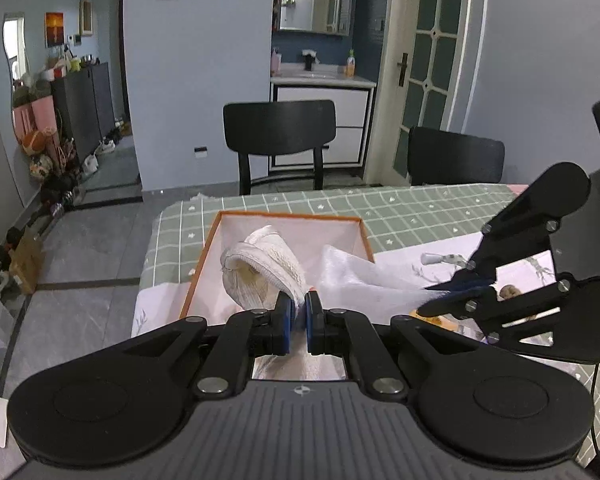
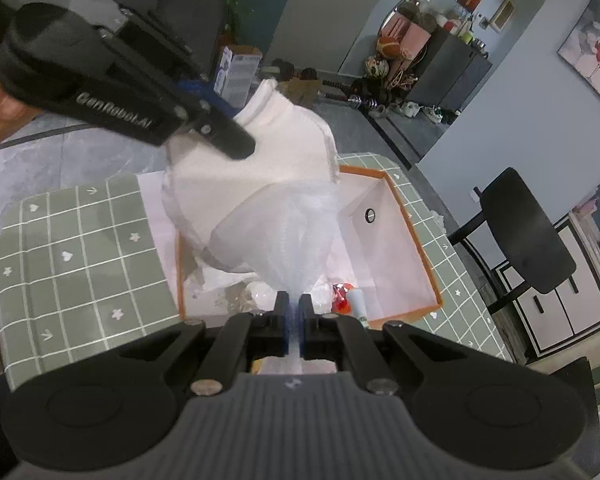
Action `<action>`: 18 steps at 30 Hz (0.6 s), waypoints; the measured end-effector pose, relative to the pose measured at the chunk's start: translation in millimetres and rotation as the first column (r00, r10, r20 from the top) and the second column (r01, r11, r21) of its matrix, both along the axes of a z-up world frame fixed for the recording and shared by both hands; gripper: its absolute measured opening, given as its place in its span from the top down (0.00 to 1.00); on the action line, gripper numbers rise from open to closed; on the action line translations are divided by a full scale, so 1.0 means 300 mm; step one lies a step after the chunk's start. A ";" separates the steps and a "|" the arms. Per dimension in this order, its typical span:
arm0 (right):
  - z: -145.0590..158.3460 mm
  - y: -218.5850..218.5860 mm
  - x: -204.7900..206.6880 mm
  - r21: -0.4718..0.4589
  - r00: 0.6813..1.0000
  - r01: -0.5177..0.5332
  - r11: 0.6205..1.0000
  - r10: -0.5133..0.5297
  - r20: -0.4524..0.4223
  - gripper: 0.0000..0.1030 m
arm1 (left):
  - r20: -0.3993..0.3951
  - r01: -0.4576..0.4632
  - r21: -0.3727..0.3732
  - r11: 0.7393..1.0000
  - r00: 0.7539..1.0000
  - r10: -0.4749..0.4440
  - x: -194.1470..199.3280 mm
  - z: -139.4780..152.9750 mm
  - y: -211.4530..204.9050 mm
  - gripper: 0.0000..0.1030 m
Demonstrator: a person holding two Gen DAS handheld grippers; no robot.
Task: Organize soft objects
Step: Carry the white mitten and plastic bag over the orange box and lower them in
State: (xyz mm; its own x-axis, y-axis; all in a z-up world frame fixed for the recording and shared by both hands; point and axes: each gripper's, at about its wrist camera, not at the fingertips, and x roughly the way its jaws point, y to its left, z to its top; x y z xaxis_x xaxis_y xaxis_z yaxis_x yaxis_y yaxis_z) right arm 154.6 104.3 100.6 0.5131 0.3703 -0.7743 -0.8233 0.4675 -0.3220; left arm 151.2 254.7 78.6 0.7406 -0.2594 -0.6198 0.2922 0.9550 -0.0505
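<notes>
A white knitted sock (image 1: 260,268), ribbed at its rolled cuff, is held above the orange-rimmed box (image 1: 204,264), its near end clamped between the blue-padded tongs of the left gripper (image 1: 298,320). To the right of the box's middle, a sheer white mesh pouch (image 2: 296,232) is pinched tight in the closed tongs of the right gripper (image 2: 296,320), and the sock is draped against the pouch's mouth, over the open box. The box is seen on a green checked tablecloth (image 2: 76,248), with crumpled white wrapping, a red item and a small white piece lying in its pale lining; what these items are cannot be told. Since both fabrics are limp and slippery-looking, the sock could be dropped beside the pouch rather than into it should the mesh mouth collapse. The thin netting could also be snagged or slip free if the two grippers were drawn apart.
</notes>
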 end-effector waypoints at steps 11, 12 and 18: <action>-0.125 0.092 0.201 -0.002 0.998 0.027 1.000 -0.027 -0.055 0.99 | -0.121 -0.004 0.021 1.000 0.993 0.007 0.137 -0.154 0.039 0.93; -0.138 0.101 0.224 -0.004 0.998 0.032 0.999 -0.032 -0.055 0.99 | -0.128 -0.008 0.024 1.000 0.992 0.011 0.150 -0.169 0.038 0.93; -0.211 0.138 0.364 -0.032 0.997 0.065 0.997 -0.067 -0.043 0.99 | -0.128 -0.039 -0.004 0.999 0.991 0.038 0.232 -0.186 0.048 0.93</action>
State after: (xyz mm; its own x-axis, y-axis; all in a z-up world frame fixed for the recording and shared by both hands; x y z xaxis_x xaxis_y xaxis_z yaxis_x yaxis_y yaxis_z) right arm 263.7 145.7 37.3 0.5010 0.3126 -0.8070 -0.8046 0.5117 -0.3014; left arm 221.0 269.2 22.7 0.6648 -0.2365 -0.7085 0.2459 0.9650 -0.0914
